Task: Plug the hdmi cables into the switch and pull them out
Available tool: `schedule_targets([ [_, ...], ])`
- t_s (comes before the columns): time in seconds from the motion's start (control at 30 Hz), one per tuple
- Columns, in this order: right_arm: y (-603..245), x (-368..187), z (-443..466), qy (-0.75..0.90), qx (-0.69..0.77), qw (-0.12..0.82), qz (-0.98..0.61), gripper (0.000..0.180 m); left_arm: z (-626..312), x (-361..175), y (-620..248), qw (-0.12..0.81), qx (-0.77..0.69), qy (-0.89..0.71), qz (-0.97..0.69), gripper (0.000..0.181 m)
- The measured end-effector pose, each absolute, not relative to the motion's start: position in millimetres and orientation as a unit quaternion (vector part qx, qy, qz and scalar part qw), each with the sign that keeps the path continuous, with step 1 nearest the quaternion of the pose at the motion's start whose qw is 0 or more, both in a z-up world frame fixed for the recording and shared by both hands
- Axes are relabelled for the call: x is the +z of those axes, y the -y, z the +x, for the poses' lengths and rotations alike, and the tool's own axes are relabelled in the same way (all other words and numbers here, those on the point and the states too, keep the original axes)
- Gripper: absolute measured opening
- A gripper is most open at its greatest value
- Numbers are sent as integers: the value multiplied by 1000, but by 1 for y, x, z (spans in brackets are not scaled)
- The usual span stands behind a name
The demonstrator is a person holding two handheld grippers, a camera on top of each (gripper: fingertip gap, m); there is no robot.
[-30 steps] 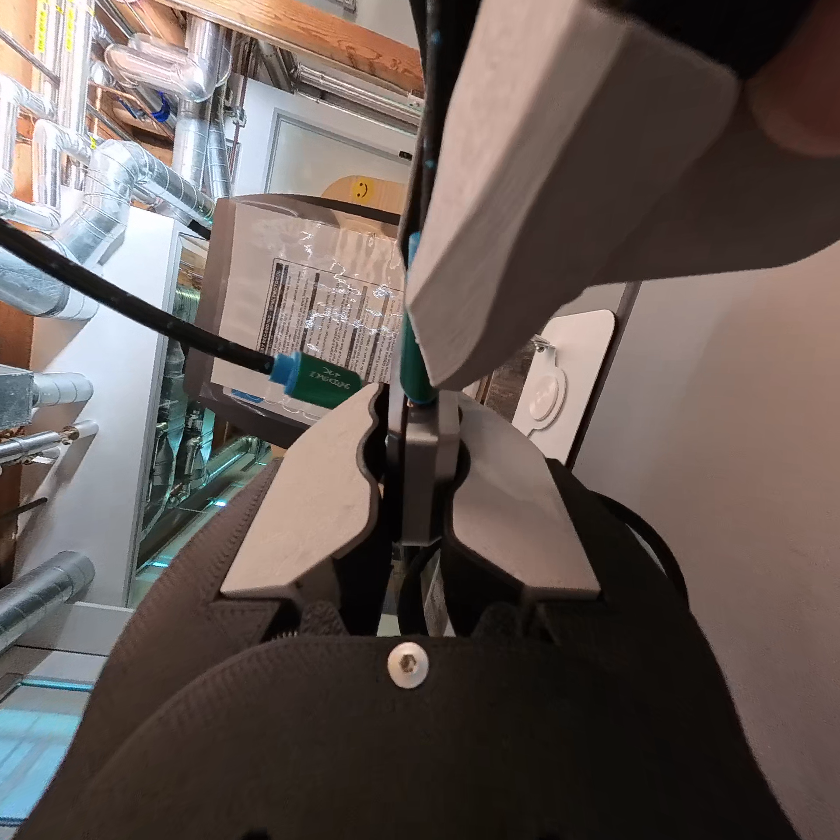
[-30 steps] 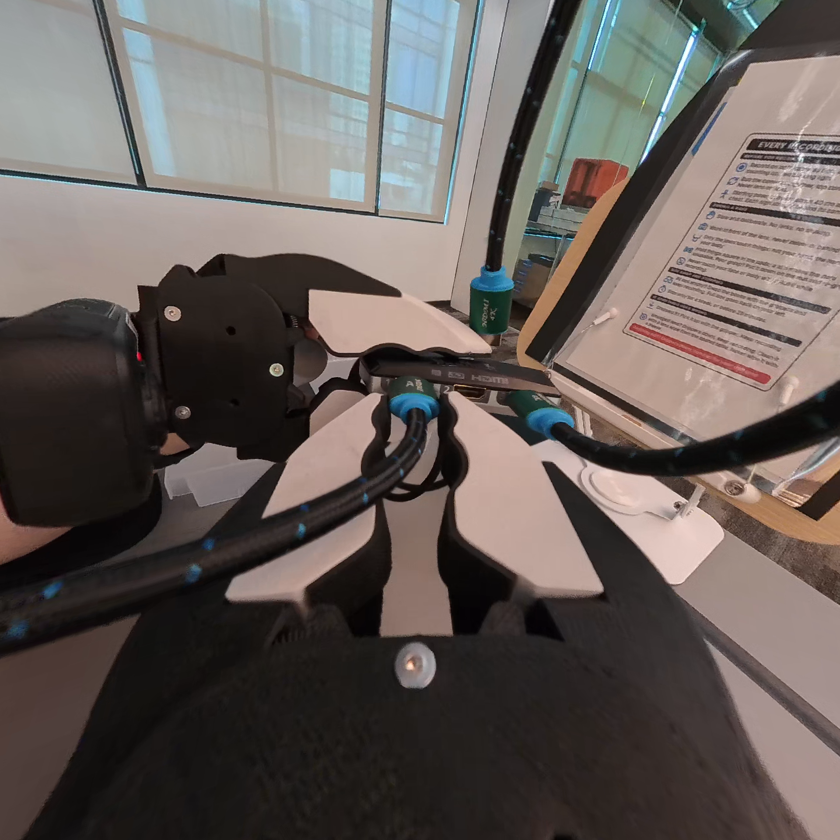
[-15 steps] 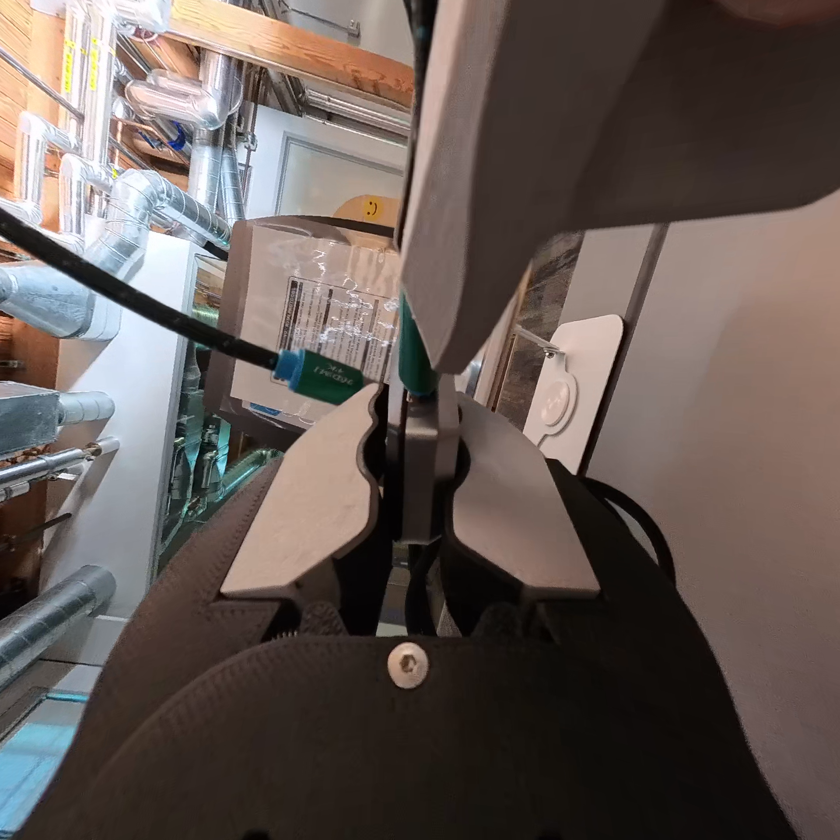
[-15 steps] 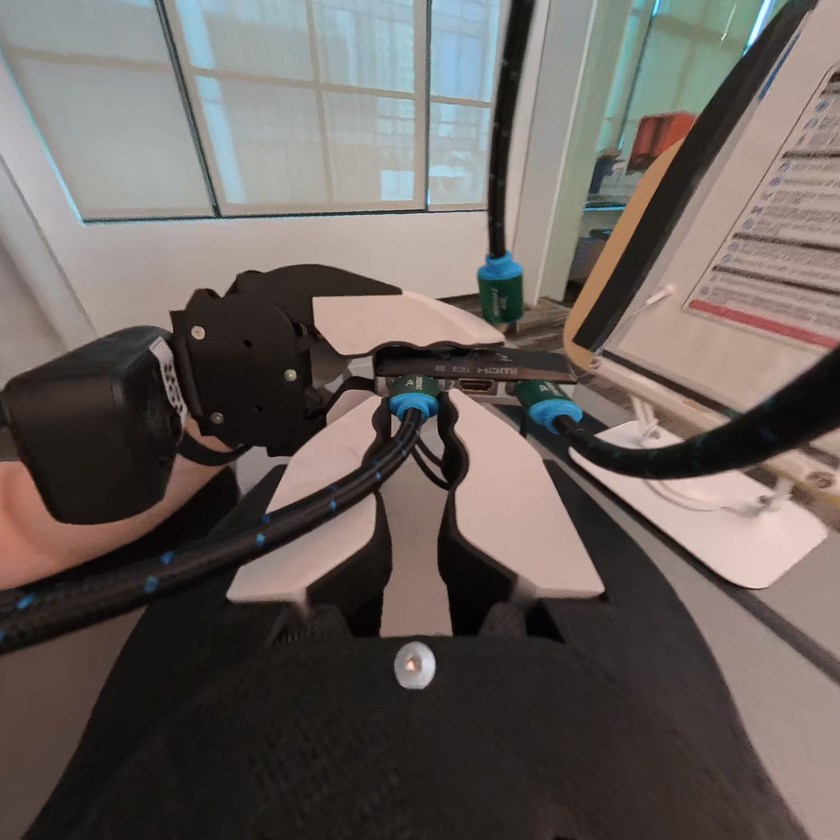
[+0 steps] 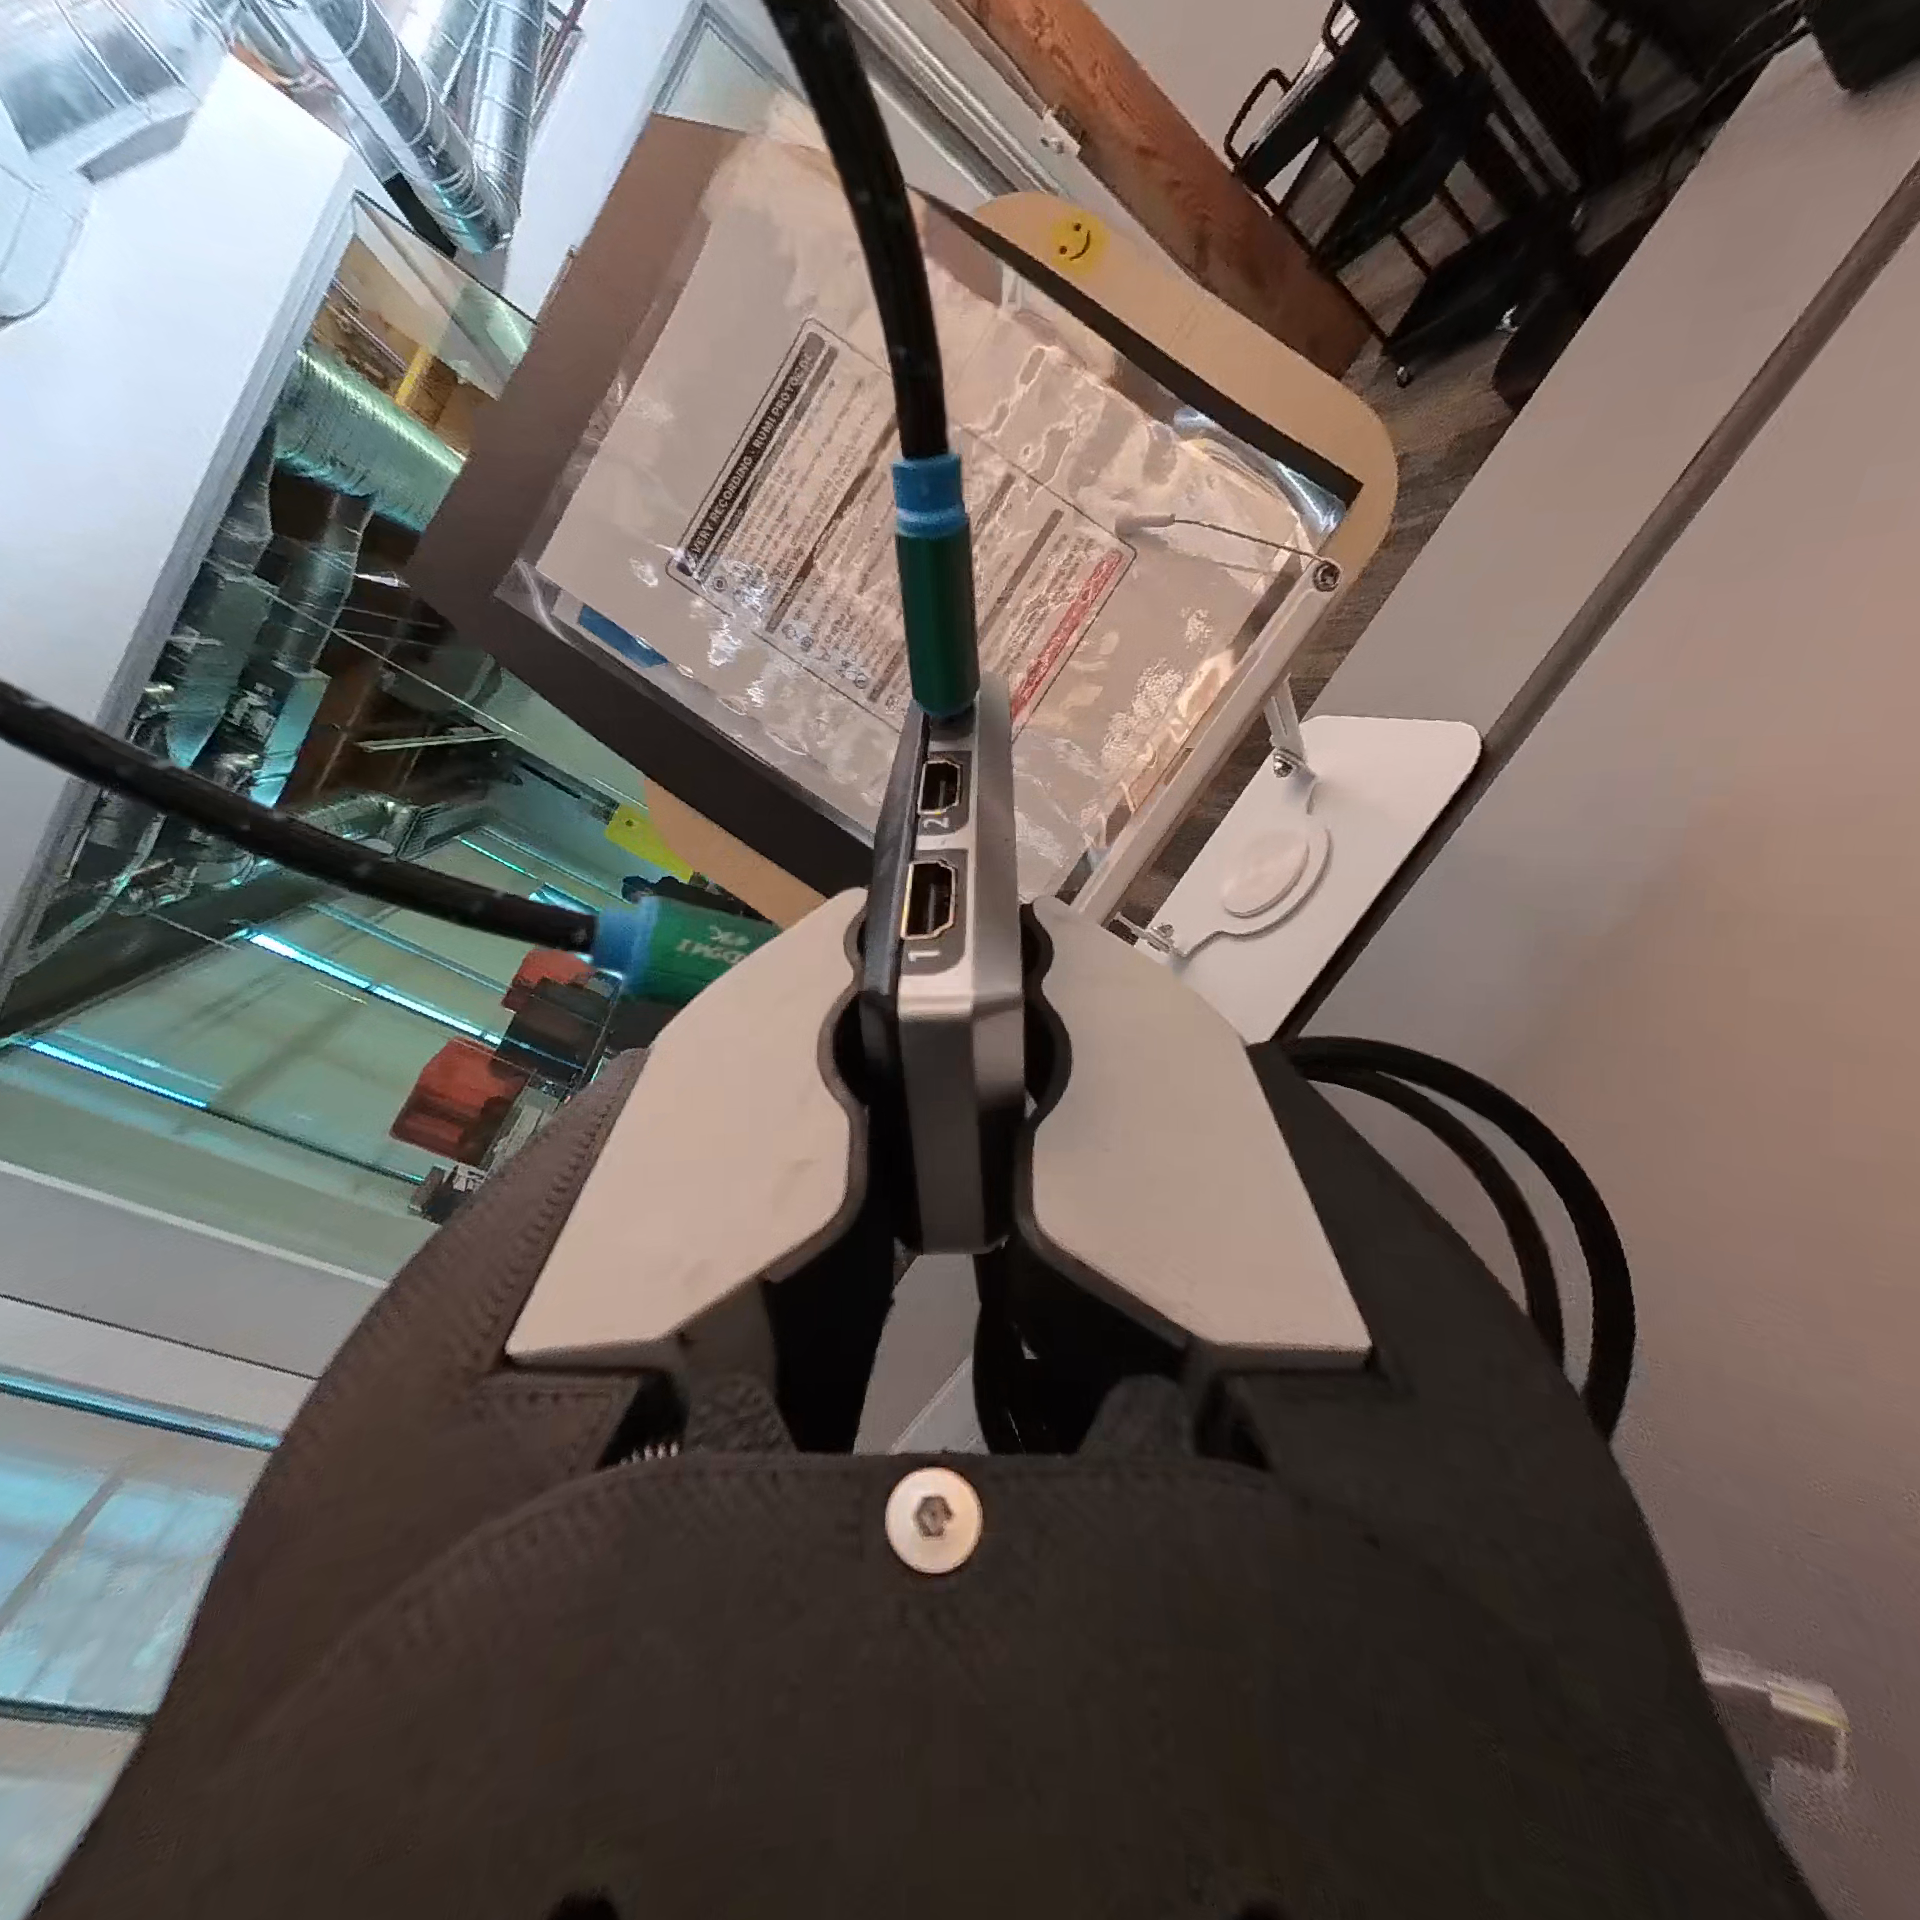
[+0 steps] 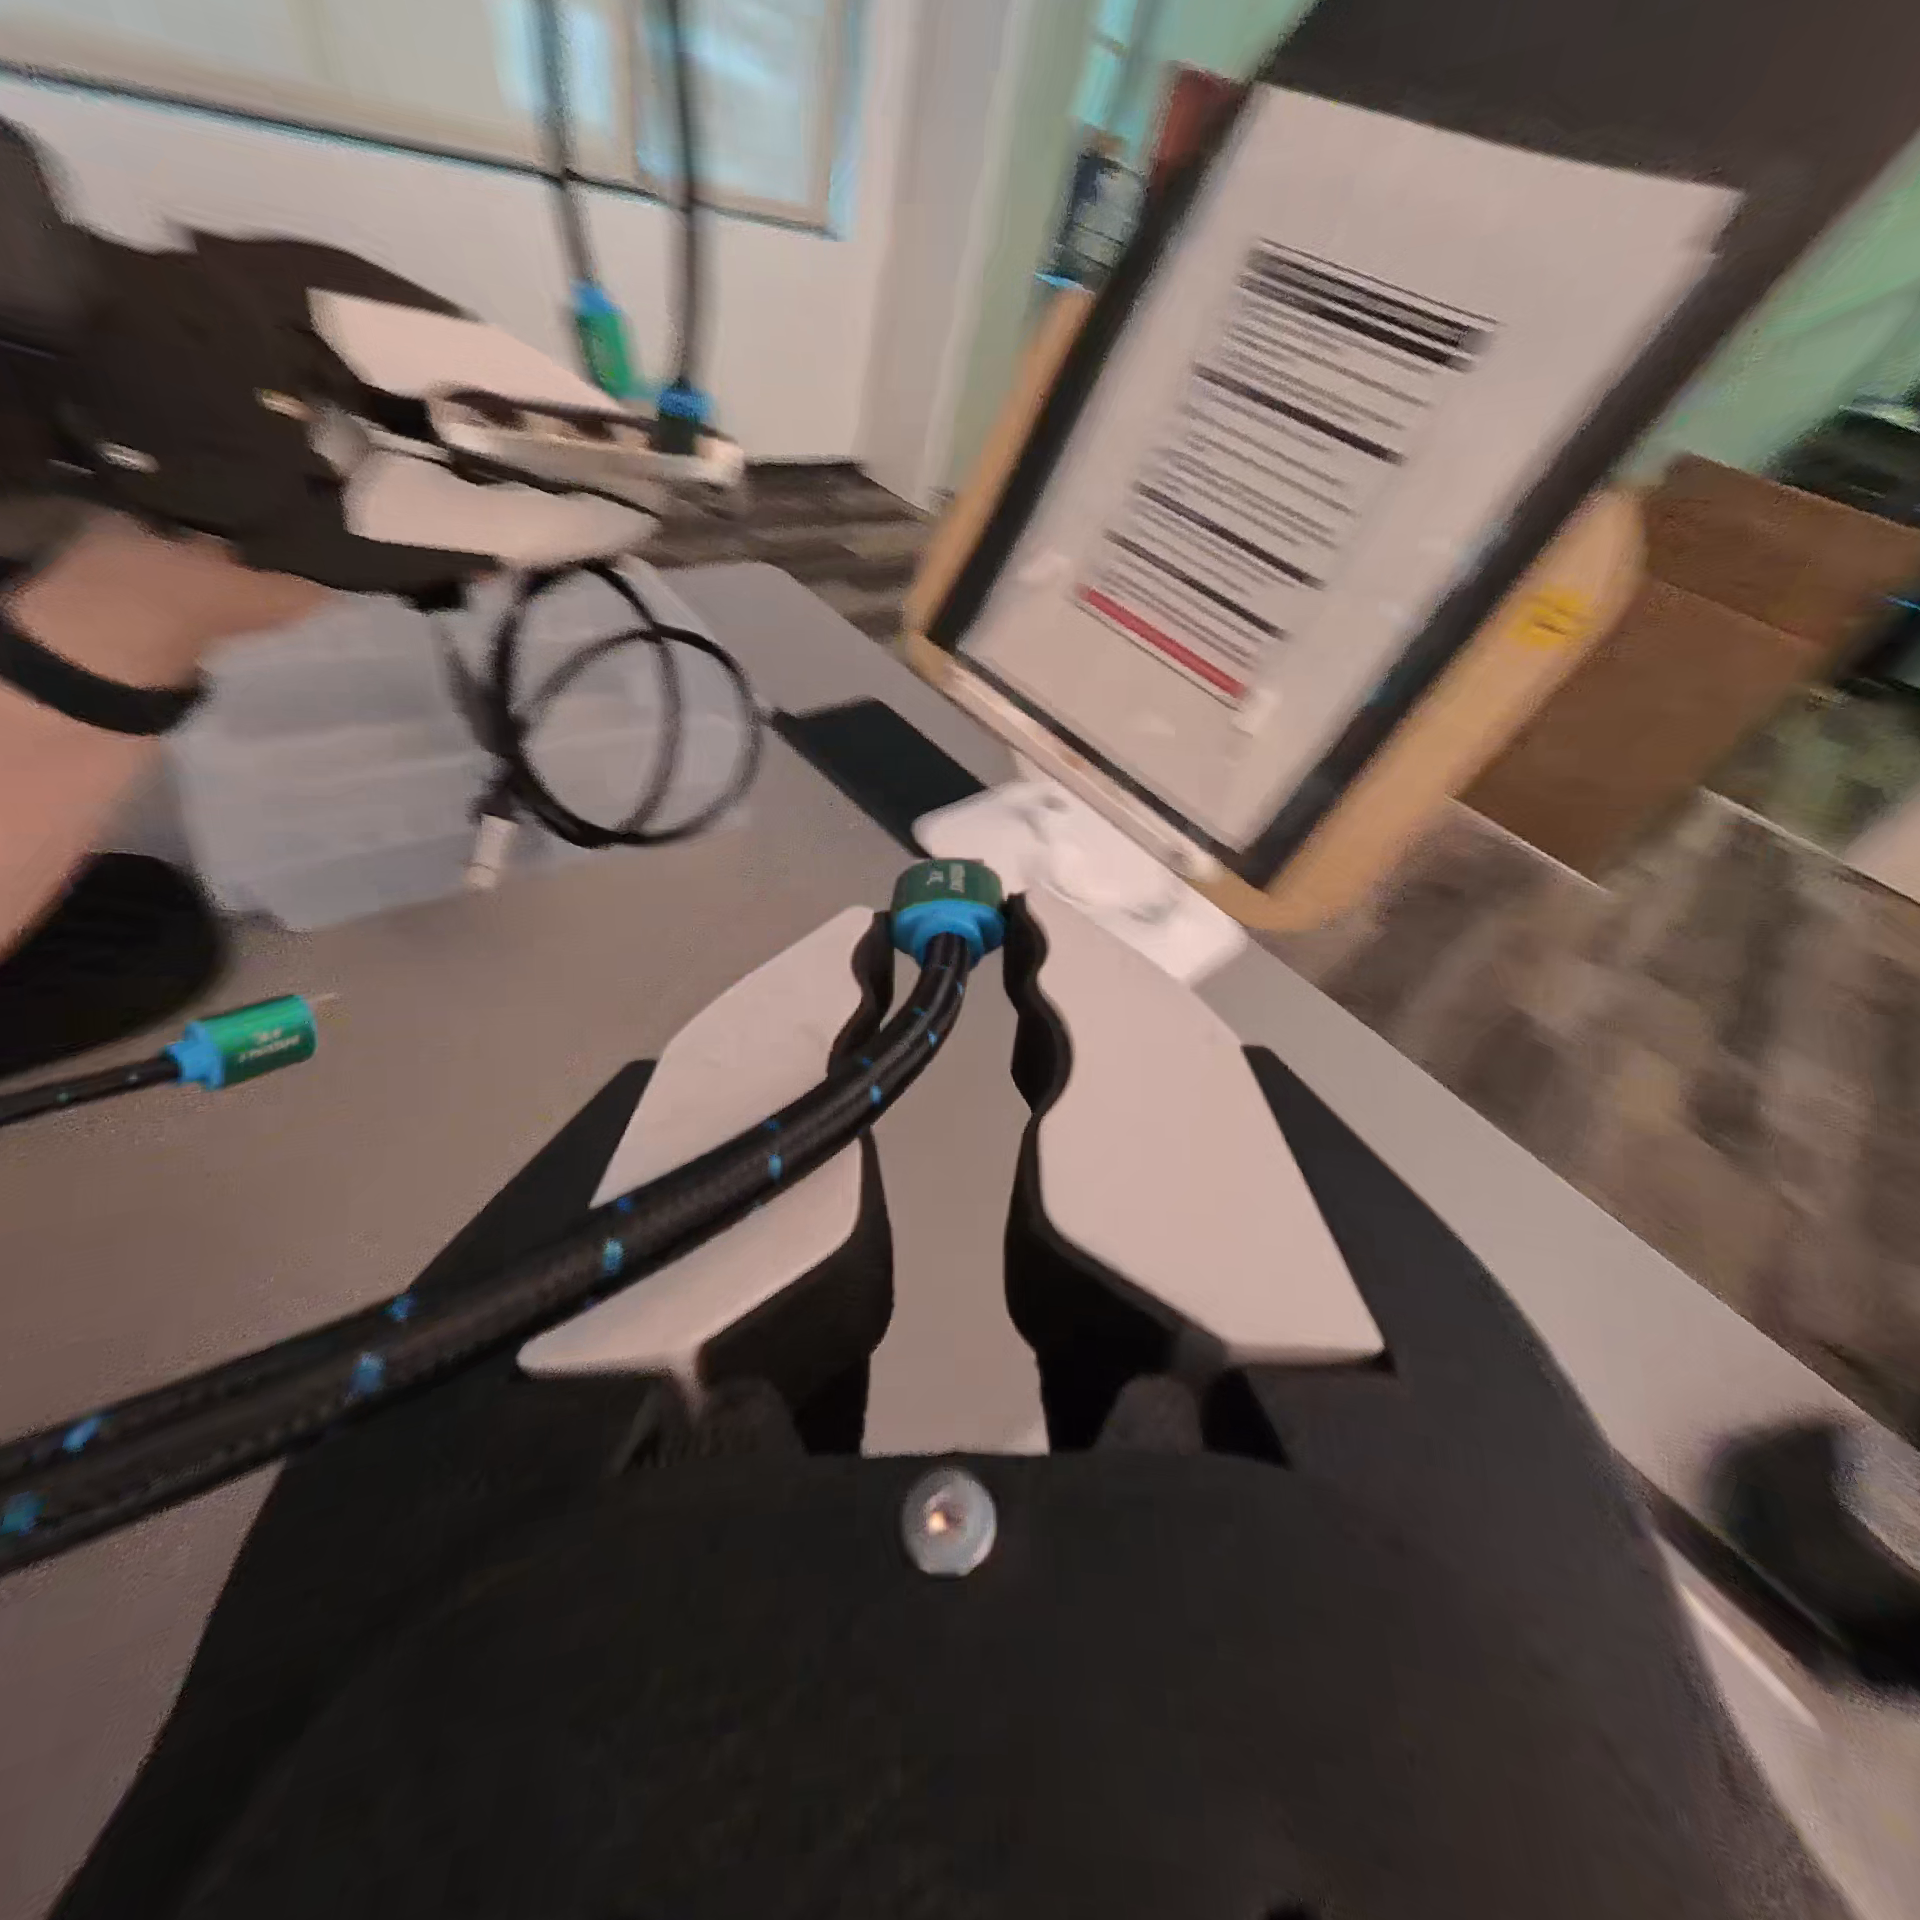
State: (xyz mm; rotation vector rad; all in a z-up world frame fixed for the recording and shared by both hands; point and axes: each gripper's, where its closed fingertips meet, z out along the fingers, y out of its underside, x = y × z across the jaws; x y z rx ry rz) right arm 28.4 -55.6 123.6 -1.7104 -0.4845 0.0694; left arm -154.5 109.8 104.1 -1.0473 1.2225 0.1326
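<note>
My left gripper (image 5: pixel 943 935) is shut on the grey HDMI switch (image 5: pixel 940 1049) and holds it above the table. Two empty ports (image 5: pixel 930 899) face the left wrist view. One green plug with a blue collar (image 5: pixel 938 613) sits in the switch's far port. Another green plug (image 5: pixel 691 943) joins it from the left side. My right gripper (image 6: pixel 943 920) is shut on a green HDMI plug (image 6: pixel 938 891), apart from the switch (image 6: pixel 582 436), which shows blurred at upper left in the left gripper (image 6: pixel 457 457). A loose green plug (image 6: pixel 249 1039) lies on the grey table (image 6: pixel 416 1195).
A framed printed sign on a white stand (image 6: pixel 1299 468) stands at the table's right edge and also shows in the left wrist view (image 5: pixel 935 499). A thin black coiled cable (image 6: pixel 634 707) hangs under the switch over a clear plastic box (image 6: pixel 332 758). A dark object (image 6: pixel 1808 1507) lies at lower right.
My right gripper has pulled its plug out of the switch and drawn back toward the table. Its finger no longer fills the left wrist view, which now shows two empty ports.
</note>
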Motion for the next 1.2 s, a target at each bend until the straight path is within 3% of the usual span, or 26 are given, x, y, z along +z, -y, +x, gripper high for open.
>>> schedule_targets([
  [0.2,140,106,177,18,-197,518,-832,21,-143,96,-102,676,56,-570,-463,23],
  [0.33,187,47,227,-79,-208,365,-904,21,-135,89,-97,665,64,-586,-458,22],
  [0.57,205,-33,224,-71,-77,214,-971,21,-133,85,-98,659,71,-590,-461,23],
  [0.67,199,-40,216,-59,-36,222,-973,21,-132,84,-98,657,71,-592,-461,22],
  [0.9,191,-79,217,-73,-2,139,-988,22,-130,79,-97,647,74,-601,-463,22],
  [1.2,188,-84,244,-106,-15,180,-978,23,-129,75,-97,638,74,-608,-467,22],
])
